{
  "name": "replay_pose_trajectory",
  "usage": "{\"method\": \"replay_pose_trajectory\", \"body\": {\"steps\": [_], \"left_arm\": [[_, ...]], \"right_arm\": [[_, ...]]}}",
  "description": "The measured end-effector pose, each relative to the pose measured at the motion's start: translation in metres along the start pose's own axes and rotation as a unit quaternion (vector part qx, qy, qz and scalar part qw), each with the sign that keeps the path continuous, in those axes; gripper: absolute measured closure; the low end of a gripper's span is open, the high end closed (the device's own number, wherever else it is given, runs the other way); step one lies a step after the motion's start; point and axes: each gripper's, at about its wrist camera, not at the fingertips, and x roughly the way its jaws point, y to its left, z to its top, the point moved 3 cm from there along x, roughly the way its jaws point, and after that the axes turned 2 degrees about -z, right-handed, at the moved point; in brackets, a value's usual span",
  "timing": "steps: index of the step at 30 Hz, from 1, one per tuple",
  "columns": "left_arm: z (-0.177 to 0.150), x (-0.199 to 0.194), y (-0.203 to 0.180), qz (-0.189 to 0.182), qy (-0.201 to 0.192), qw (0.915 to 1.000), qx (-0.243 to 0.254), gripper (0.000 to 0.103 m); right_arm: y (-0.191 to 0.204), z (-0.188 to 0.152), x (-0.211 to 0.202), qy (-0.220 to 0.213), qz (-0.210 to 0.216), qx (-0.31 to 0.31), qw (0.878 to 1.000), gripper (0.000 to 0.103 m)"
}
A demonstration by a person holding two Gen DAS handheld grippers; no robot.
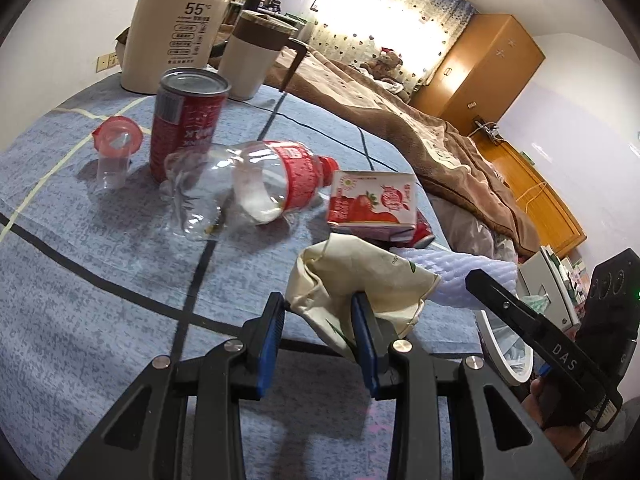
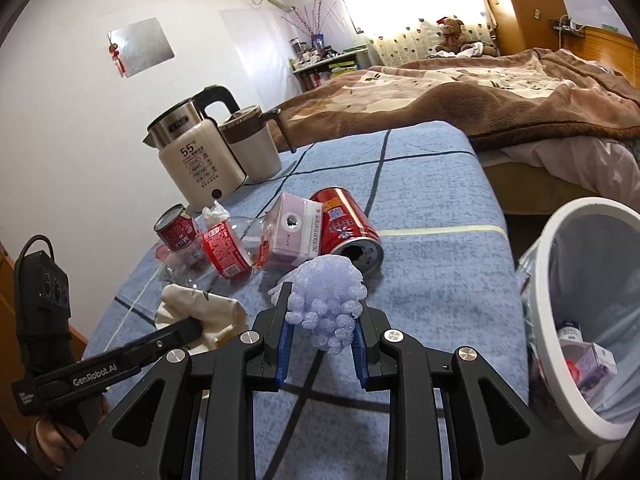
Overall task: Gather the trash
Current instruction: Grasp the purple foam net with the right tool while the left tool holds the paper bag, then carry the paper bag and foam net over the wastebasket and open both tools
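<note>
Right gripper [image 2: 320, 340] fingers clamped on foam wad [image 2: 326, 304], left gripper [image 1: 318, 340] pinching paper bag [image 1: 360, 280]. Bin [image 2: 560, 280] at 3 o'clock holds some trash; bottle [image 1: 240, 184], cans [image 1: 188, 120], carton [image 1: 372, 200] still on tabletop [image 1: 100, 280].

The right gripper [image 2: 322, 330] clamps a lilac foam net [image 2: 326, 300] above the blue checked tablecloth [image 2: 432, 280], beside a white-rimmed trash bin [image 2: 560, 320].
</note>
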Motion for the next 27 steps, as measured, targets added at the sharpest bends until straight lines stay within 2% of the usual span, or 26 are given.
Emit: {"method": "replay_pose_trajectory", "body": {"steps": [15, 27], "left_arm": [[-0.005, 0.007, -0.048, -0.021, 0.009, 0.9987, 0.046, 0.067], [-0.01, 0.039, -0.116, -0.054, 0.036, 0.9929, 0.099, 0.067]], "right_arm": [[-0.031, -0.005, -0.05, -0.046, -0.021, 0.037, 0.998, 0.077], [-0.088, -0.003, -0.095, -0.086, -0.076, 0.078, 0.99, 0.077]]}}
